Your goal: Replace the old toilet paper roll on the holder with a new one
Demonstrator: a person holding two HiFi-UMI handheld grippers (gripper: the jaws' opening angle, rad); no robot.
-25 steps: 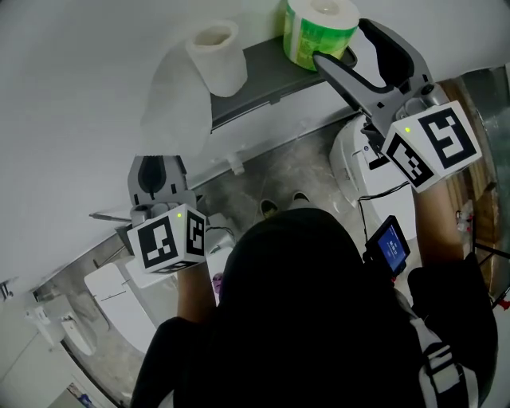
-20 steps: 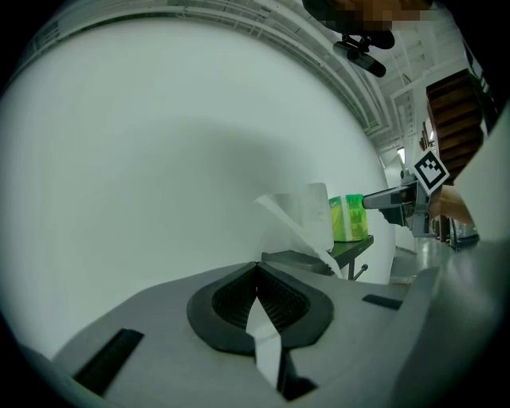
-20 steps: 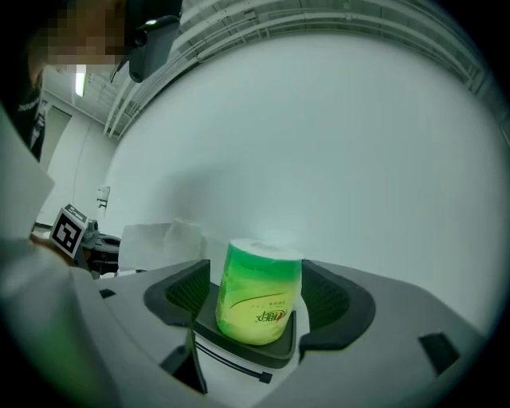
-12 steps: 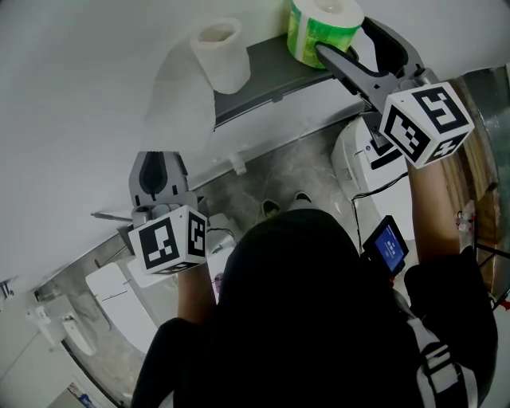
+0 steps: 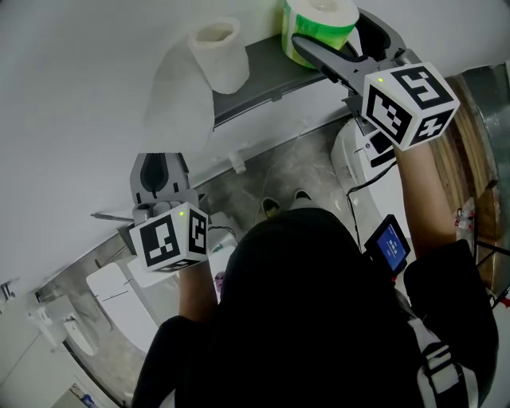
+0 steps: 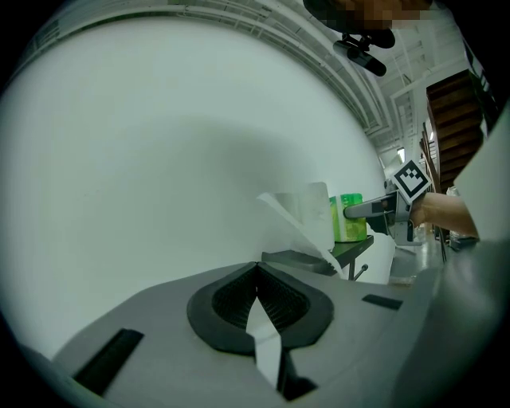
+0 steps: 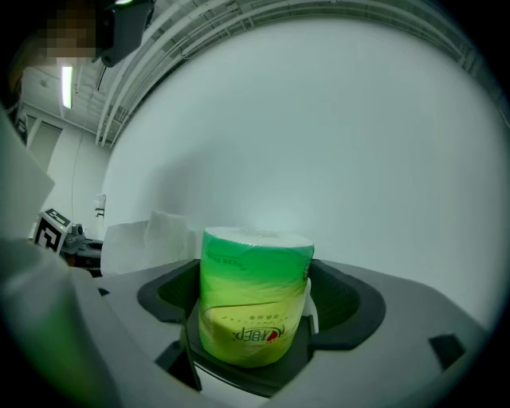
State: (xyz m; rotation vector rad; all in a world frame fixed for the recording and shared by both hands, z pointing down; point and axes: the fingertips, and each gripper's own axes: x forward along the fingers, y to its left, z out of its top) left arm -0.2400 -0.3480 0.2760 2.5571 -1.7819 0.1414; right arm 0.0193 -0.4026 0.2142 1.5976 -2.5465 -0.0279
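White bathroom wall point(image 5: 80, 80) fills the background. R gripper point(image 7: 256, 303), jaws spread wide & just been opening, brackets the green-wrapped new roll point(image 5: 315, 24), w/ a gap showing beside the wrap. The roll stands upright at the right end of the grey shelf point(image 5: 267, 68). At the shelf's left end stands the old roll point(image 5: 217, 54), unwrapped, w/ a loose sheet point(image 5: 175, 96) trailing off it past the shelf's left edge. Below that end of the shelf, L gripper point(image 6: 256, 271) points level at the wall, jaws pinched together on a paper strip point(image 6: 265, 339) lying between the pads. Whether strip & loose sheet join can't be told.
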